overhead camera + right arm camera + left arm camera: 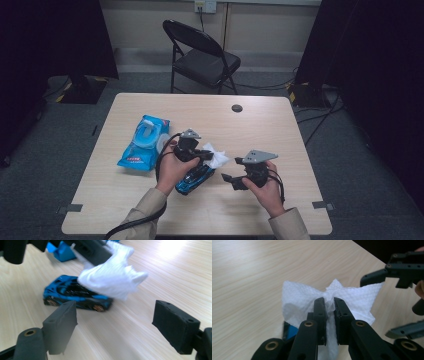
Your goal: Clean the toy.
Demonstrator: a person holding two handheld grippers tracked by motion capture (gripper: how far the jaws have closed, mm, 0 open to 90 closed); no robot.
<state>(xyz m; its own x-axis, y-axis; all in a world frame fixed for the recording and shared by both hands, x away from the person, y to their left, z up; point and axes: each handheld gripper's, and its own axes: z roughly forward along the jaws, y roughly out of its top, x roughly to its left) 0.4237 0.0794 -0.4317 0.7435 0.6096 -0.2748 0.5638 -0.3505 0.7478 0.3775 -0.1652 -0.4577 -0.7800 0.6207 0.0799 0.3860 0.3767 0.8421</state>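
Observation:
My left gripper (204, 155) (329, 301) is shut on a white crumpled wipe (216, 156) (297, 298), pinched between the tips of its jaws and held just above the table. Under the wipe, a blue and black toy car (195, 178) (72, 293) sits on its wheels on the wooden table (260, 125). The wipe (112, 277) hangs over the car's top in the right gripper view. My right gripper (231, 170) (117, 317) is open to the right of the car, with nothing between its jaws, which point toward it.
A blue pack of wet wipes (145, 142) (62, 252) lies on the table left of the hands. A round cable hole (237, 108) sits near the far edge. Beyond the table stands a black folding chair (202, 55).

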